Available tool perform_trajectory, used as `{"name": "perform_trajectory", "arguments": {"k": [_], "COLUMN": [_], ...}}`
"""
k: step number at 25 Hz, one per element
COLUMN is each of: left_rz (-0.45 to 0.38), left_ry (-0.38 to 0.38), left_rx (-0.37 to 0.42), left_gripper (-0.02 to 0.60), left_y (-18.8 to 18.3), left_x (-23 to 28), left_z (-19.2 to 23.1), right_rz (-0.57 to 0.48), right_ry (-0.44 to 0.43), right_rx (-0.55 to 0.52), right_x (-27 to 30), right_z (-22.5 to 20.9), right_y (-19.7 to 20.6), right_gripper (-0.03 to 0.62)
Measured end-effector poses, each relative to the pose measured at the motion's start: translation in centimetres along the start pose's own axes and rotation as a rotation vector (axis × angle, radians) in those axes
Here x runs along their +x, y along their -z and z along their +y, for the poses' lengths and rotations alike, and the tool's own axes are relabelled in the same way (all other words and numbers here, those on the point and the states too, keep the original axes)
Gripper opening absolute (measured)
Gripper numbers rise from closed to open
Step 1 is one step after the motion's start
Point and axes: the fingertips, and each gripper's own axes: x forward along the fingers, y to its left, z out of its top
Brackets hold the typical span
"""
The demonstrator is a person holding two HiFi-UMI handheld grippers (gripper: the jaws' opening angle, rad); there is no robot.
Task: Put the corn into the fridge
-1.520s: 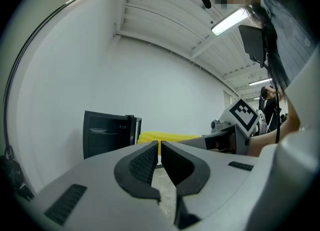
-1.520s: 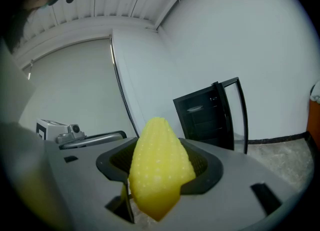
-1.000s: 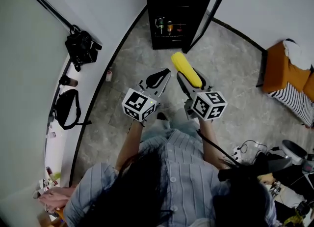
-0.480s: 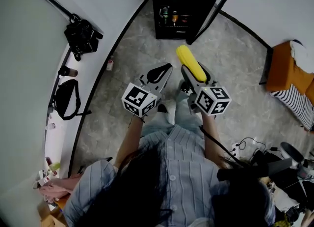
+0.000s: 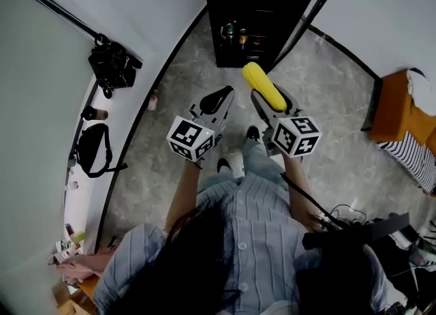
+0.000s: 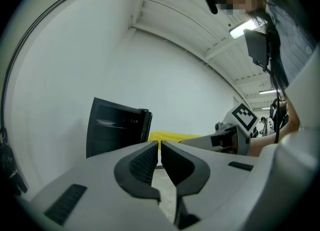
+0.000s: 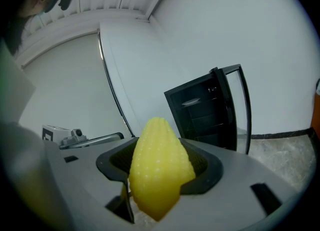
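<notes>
Head view: black fridge [image 5: 255, 7] standing open well ahead of both sets of jaws, door swung to the right, presumably to clear the way for loading. Right gripper [image 5: 272, 106] clamped on the yellow corn [image 5: 262, 86], cob lying lengthwise between the jaws and poking out past their tips toward the shelves, likely to go in end first. Left gripper [image 5: 216, 99] just beside, jaws all but together on nothing, apparently idle. Judged mid-carry: corn not yet inside.
</notes>
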Motion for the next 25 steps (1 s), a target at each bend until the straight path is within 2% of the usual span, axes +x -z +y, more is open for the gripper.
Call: {"name": "perform_trajectory", "arguments": {"k": [5,15,25], "left_rz": [-0.030,-0.014,0.035], "left_ry": [-0.035,-0.112,-0.162], "left_rx": [-0.027,-0.001,0.013], "left_gripper": [0.006,0.006,0.006], "left_y": [-1.6,-3.1,-2.3], "left_x": [4.9,11.4,14.0], "left_z": [2.1,4.8,6.3], "right_rz": [0.010,0.023,0.033], "right_ry": [-0.021,-0.094,-0.123], "right_rx": [-0.016,-0.034,-0.008], "right_x": [2.3,6.8,9.2], "right_z": [-4.0,-9.4,-12.8], "right_y": [-3.4,-7.9,-8.7], "right_gripper": [0.252,0.252,0.252]}}
